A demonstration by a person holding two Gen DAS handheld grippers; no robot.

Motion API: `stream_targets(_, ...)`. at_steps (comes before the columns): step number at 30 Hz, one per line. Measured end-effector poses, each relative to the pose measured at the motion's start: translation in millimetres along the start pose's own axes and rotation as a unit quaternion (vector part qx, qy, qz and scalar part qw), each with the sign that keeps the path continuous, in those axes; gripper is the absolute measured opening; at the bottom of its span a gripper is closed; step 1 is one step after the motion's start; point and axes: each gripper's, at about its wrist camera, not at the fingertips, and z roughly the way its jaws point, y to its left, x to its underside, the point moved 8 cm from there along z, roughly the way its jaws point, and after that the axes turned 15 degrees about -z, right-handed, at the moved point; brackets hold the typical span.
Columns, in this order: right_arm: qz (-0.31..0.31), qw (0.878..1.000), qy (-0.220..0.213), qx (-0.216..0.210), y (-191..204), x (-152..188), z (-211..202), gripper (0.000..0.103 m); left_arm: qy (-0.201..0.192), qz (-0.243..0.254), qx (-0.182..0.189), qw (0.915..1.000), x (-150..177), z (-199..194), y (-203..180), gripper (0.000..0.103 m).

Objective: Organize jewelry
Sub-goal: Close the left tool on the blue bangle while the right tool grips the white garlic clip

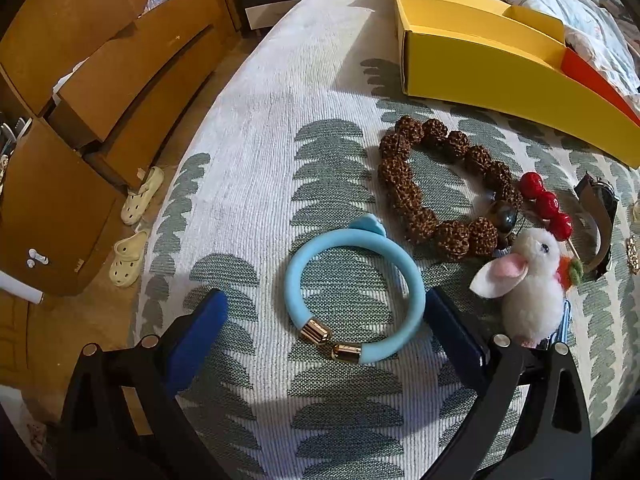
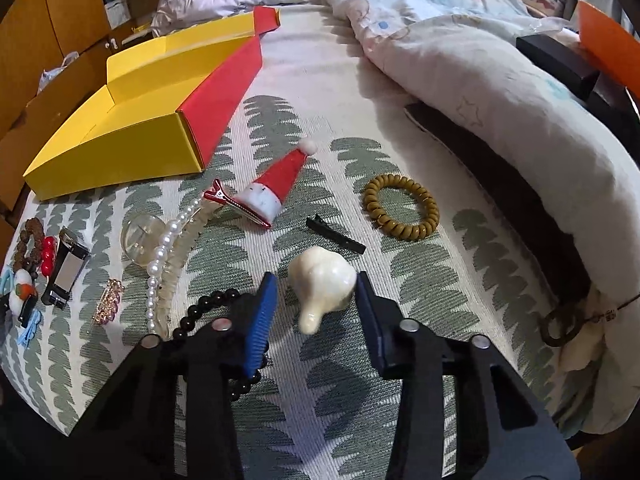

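My left gripper (image 1: 326,304) is open, its fingers on either side of a light blue bangle (image 1: 354,292) with gold end caps lying on the bedspread. Behind it lie a brown seed-bead bracelet (image 1: 444,192), a red berry pin (image 1: 546,204) and a white bunny clip (image 1: 528,280). My right gripper (image 2: 316,296) is open around a cream shell-like ornament (image 2: 322,284), not clamped. The open yellow and red box (image 2: 132,116) stands at the back left; it also shows in the left wrist view (image 1: 500,60).
In the right wrist view lie a Santa-hat clip (image 2: 276,188), a mustard spiral hair tie (image 2: 400,206), a black hair clip (image 2: 336,234), a pearl strand (image 2: 166,256), black beads (image 2: 208,304) and a silver clip (image 2: 66,266). A rumpled duvet (image 2: 480,80) lies right. The bed edge drops left to the floor with slippers (image 1: 136,224).
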Motion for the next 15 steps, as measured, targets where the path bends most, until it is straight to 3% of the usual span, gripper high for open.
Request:
stream_targets(6, 0.008, 1.000, -0.002, -0.007, -1.3, 1.5, -0.5, 0.032, -0.003, 0.008, 0.015, 0.9999, -0.1, -3.2, -4.3, 0.077)
stream_targets(8, 0.017, 1.000, -0.005, -0.017, -1.9, 1.7, -1.2, 0.032, -0.003, 0.010, 0.022, 0.9997, -0.2, -4.8, -5.7, 0.064)
stream_targets(15, 0.032, 0.999, -0.016, -0.038, -0.3, 0.0, -4.2, 0.032, 0.002, 0.003, 0.040, 0.9992, -3.2, -5.3, -1.7, 0.063)
